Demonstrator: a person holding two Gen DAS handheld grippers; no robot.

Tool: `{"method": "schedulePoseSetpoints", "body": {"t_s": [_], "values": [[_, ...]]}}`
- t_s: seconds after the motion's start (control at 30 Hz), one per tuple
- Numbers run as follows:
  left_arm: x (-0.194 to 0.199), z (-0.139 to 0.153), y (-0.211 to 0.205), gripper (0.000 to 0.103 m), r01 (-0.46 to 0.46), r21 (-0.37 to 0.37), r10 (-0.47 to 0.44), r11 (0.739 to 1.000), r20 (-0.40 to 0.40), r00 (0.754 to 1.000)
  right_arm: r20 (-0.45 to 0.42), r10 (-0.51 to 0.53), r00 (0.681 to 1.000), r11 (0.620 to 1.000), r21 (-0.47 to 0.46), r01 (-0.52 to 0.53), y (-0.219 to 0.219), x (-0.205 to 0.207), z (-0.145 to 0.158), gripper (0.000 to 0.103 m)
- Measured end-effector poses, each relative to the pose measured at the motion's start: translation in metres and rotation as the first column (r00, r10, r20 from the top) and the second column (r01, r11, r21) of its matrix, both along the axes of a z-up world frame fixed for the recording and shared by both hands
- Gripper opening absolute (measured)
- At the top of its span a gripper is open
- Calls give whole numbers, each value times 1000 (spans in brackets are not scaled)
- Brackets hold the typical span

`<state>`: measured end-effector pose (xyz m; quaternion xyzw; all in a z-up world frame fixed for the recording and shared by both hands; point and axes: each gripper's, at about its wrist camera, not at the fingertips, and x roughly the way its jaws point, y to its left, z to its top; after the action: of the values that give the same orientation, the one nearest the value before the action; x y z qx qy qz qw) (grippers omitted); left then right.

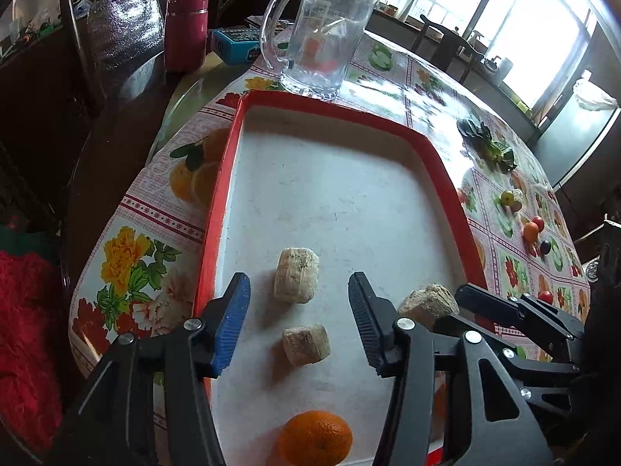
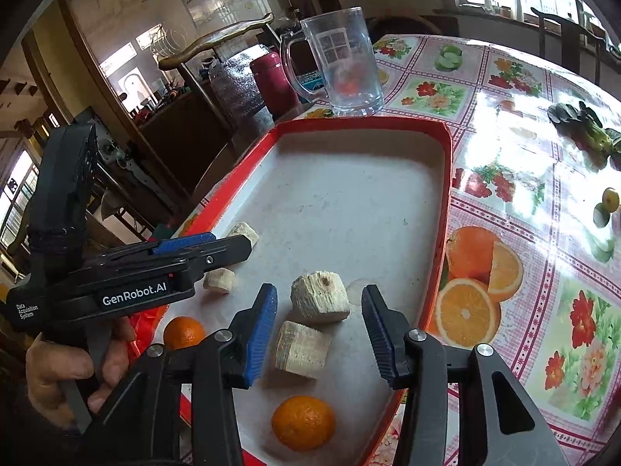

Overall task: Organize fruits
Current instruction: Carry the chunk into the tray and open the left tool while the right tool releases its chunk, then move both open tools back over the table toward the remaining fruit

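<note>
A red-rimmed white tray [image 1: 229,163] [image 2: 446,178] lies on the flowered table. In the left wrist view it holds pale cut fruit chunks [image 1: 295,280] [image 1: 306,345] and an orange [image 1: 314,438]. My left gripper [image 1: 299,322] is open above the two chunks, holding nothing. In the right wrist view two chunks [image 2: 319,297] [image 2: 302,349] lie between the open fingers of my right gripper [image 2: 319,339], with an orange [image 2: 303,422] below and another orange [image 2: 184,332] at left. The left gripper's body [image 2: 128,272] reaches in from the left.
A glass mug [image 1: 316,35] [image 2: 341,62] stands just behind the tray. A red flask [image 1: 185,31] and blue box [image 1: 235,44] sit at the back left. Leafy greens [image 1: 487,143] [image 2: 582,128] and small fruits [image 1: 533,229] [image 2: 609,198] lie on the table's right.
</note>
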<state>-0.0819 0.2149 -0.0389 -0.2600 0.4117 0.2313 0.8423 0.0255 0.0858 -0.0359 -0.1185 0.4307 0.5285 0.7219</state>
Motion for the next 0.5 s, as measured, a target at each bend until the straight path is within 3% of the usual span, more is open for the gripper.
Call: {"method": "schedulePoseSetpoints", "body": {"t_s": [0.5], "values": [[-5, 20, -22, 51, 18, 37, -19, 999, 26, 999, 15, -88, 996, 992, 88, 87, -64, 6, 29, 48]]}}
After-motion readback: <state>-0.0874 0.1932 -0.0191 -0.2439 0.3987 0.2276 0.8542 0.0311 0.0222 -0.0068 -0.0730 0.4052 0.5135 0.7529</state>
